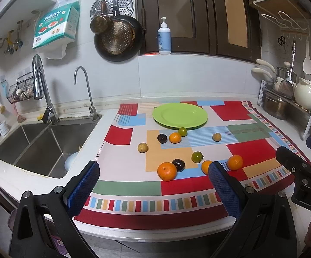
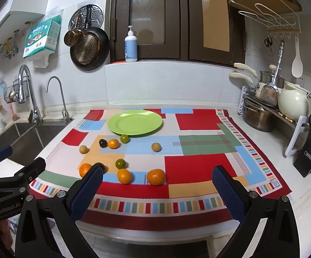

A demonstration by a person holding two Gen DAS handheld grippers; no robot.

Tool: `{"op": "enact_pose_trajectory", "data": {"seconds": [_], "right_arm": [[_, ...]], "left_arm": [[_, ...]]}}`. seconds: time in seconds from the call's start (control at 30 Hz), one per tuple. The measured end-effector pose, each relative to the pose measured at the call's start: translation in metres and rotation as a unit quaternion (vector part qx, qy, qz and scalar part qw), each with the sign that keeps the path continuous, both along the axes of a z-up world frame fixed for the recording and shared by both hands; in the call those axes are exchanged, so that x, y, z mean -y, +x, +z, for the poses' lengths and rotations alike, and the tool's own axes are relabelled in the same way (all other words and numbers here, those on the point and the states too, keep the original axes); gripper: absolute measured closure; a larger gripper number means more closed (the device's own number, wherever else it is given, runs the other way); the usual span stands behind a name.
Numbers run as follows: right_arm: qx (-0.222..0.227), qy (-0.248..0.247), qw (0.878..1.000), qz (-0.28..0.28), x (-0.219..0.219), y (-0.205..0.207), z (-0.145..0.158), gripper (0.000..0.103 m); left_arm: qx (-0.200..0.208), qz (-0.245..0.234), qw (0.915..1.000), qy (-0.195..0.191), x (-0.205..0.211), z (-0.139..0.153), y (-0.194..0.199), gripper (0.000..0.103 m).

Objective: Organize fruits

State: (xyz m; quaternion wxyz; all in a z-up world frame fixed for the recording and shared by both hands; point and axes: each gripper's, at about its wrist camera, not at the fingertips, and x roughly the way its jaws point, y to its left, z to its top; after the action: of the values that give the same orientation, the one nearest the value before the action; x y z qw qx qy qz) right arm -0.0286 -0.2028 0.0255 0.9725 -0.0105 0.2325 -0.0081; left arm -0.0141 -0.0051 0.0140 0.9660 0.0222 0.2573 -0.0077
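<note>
Now both your grippers, left gripper (image 1: 154,175) and right gripper (image 2: 157,178), hover with jaws spread wide, holding nothing; 10 fruits (image 2: 156,176) lie scattered on the cloth (image 2: 198,167) before the bare green plate (image 2: 135,122).

left gripper (image 1: 154,185) jaws spread wide, right gripper (image 2: 157,188) likewise

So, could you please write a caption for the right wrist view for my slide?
Open right claw above patchwork tablecloth; ten small fruits scattered before an empty green plate.
</note>
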Motion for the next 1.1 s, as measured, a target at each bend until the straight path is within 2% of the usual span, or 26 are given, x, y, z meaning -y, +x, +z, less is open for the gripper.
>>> {"op": "enact_pose_trajectory", "data": {"seconds": [1.1], "right_arm": [[-0.005, -0.008, 1.0, 0.007, -0.01, 0.011, -0.003, 0.001]], "left_arm": [[-0.01, -0.002, 0.9999, 0.003, -0.002, -0.006, 0.016, 0.0]]}}
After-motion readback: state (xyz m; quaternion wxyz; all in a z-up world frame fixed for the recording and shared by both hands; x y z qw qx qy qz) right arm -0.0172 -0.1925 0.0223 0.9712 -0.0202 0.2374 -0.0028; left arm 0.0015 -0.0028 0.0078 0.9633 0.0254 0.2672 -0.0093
